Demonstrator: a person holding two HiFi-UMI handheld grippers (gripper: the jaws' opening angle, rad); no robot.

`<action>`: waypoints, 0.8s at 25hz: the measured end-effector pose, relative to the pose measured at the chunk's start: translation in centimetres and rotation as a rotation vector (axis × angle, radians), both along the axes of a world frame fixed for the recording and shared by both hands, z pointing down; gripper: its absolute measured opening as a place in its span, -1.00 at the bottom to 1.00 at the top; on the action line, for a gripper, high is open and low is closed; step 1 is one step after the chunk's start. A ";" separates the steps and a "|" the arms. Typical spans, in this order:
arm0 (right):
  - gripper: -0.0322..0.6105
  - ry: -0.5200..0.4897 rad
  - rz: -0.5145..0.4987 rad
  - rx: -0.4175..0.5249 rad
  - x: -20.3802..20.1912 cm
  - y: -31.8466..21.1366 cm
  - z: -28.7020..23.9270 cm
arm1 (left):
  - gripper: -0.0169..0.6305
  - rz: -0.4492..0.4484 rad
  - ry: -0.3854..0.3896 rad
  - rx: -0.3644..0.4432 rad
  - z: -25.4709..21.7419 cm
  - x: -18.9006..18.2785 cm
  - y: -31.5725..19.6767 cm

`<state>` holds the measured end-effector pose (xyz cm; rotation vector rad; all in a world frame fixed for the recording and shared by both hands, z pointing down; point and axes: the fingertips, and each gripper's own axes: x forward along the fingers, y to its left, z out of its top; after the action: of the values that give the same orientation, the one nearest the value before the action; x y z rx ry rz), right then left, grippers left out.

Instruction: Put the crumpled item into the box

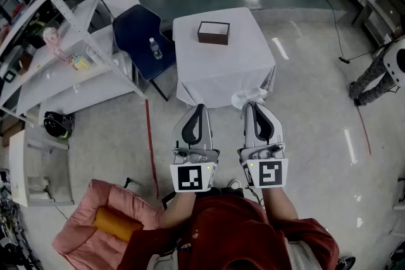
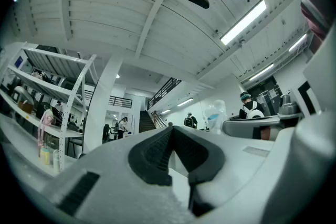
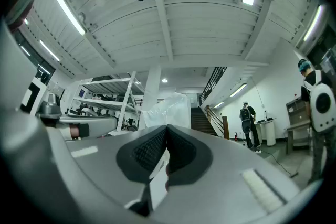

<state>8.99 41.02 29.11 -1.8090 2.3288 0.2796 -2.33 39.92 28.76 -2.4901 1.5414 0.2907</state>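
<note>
- Right gripper (image 1: 250,105): your jaws are pinched on the crumpled item (image 1: 249,97), a white filmy wad that sticks out past the tips. It sits over the near edge of the table (image 1: 218,69). Whether it clears the cloth is unclear.
- Left gripper (image 1: 200,108): jaws closed on nothing, level with the right one and short of the table's near edge, apparently kept out of the way.
- Box (image 1: 213,33): dark, open-topped, on the table's far side and well apart from the wad, so you likely face a reach across.
- Chair (image 1: 136,25): left of the table, with a bottle (image 1: 155,49) on the seat, off your path.
</note>
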 end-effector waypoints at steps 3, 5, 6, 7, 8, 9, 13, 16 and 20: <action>-0.89 -0.003 0.019 0.010 -1.3 0.4 -0.2 | -0.94 -0.003 -0.004 0.007 0.2 -1.7 0.5; -0.89 0.004 0.022 0.015 -2.6 0.3 -0.3 | -0.94 -0.003 -0.001 0.005 0.3 -3.0 0.4; -0.89 0.008 0.021 0.015 -3.2 0.2 -0.3 | -0.94 -0.003 0.007 0.003 0.3 -3.6 0.3; -0.89 0.010 0.021 0.012 -3.8 0.0 -0.2 | -0.94 -0.003 0.022 0.002 0.1 -4.1 0.1; -0.89 0.010 0.023 0.008 -4.3 -0.2 -0.2 | -0.94 -0.002 0.040 0.004 -0.2 -4.5 0.0; -0.89 0.010 0.026 0.003 -4.8 -0.4 -0.1 | -0.94 0.000 0.054 0.006 -0.5 -4.9 -0.1; -0.89 0.017 0.029 0.002 -6.6 -1.2 0.1 | -0.94 0.009 0.065 0.011 -0.7 -6.5 -0.8; -0.89 0.003 0.028 0.006 -8.1 -2.0 0.0 | -0.94 0.014 0.067 0.011 -0.8 -8.0 -1.8; -0.89 0.013 0.023 0.003 -10.6 -3.3 0.5 | -0.94 0.007 0.081 0.000 -0.2 -10.7 -3.2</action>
<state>-1.59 37.68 29.61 -1.8391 2.3161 0.2987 -13.02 36.75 28.53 -2.5133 1.5638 0.3975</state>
